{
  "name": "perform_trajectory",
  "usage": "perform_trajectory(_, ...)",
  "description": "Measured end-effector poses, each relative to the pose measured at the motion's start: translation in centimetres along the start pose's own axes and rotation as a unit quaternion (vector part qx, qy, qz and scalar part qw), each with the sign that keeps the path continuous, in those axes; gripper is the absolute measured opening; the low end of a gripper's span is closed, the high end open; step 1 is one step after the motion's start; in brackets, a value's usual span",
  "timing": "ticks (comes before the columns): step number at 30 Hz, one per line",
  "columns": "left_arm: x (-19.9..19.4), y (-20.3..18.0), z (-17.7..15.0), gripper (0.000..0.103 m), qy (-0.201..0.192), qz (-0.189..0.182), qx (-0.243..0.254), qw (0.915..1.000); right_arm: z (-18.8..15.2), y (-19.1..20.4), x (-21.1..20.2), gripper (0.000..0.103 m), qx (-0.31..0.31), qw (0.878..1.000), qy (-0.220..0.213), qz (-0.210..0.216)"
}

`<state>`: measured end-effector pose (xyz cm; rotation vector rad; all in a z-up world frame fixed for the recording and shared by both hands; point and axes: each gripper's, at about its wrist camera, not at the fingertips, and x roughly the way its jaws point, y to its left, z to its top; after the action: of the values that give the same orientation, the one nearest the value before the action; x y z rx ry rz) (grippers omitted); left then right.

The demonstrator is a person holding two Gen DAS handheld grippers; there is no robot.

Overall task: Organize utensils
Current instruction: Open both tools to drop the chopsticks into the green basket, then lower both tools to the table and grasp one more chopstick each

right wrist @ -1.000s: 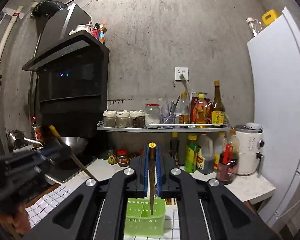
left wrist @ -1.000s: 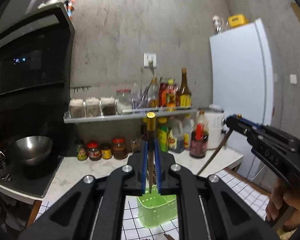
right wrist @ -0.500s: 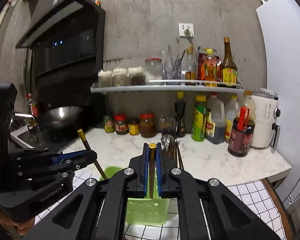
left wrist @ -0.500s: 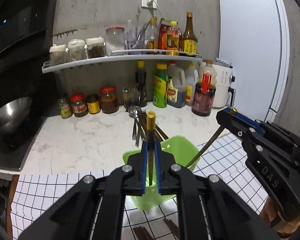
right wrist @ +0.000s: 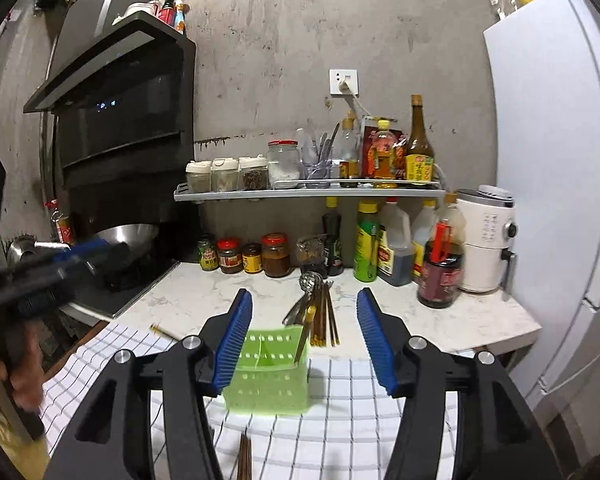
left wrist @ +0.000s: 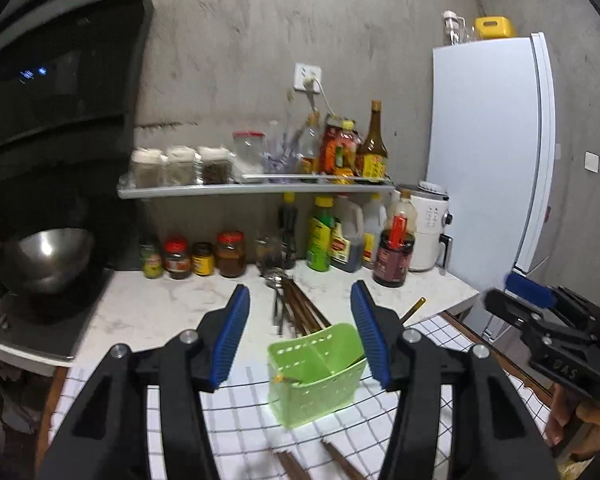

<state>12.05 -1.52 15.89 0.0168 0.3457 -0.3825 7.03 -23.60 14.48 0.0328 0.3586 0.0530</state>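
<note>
A pale green perforated plastic utensil holder [right wrist: 270, 372], split by a middle wall into two compartments, stands on a white cloth with a dark grid [right wrist: 340, 408] at the front of the white marble bench [right wrist: 440, 320]. One brown chopstick with a yellow tip [right wrist: 305, 332] leans in its right compartment; another chopstick [left wrist: 356, 362] is seen low inside from the left wrist view. Behind the holder, more brown chopsticks [right wrist: 326, 320] and metal spoons [right wrist: 306, 292] lie on the bench, and a single gold-tipped chopstick [right wrist: 162, 331] lies apart at the cloth's left edge. The left gripper [left wrist: 300, 334] and the right gripper [right wrist: 305, 334] have just been opening; their blue pads stand apart with nothing clamped between them. On the right gripper's black body the letters "DAS" are read. Jar and bottle labels are too small to read.
</note>
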Motion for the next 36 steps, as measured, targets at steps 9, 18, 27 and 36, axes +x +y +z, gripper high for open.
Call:
perform_trajectory(9,-1.9,0.2,-11.3,0.052,0.173,0.081,-0.001,0.9816,-11.2,0.4,-3.2,0.056,0.016,0.992,0.121,0.023)
perform_trajectory(18,-3.4,-2.2,-23.6,0.052,0.308,0.047,-0.008,0.9503,-19.6,0.4,-5.6,0.056,0.039,0.978,0.204,-0.002)
perform_trajectory(27,-2.5,-4.3,-26.1,0.049,0.345,-0.016,-0.016,0.9385,-22.3,1.1,-4.8,0.031,0.046,0.969,0.239,0.028)
perform_trajectory(36,-1.1,-4.8,-26.6,0.042,0.352,-0.026,-0.034,0.9351,-23.6,2.1,-3.1,0.023,0.046,0.963,0.257,0.062)
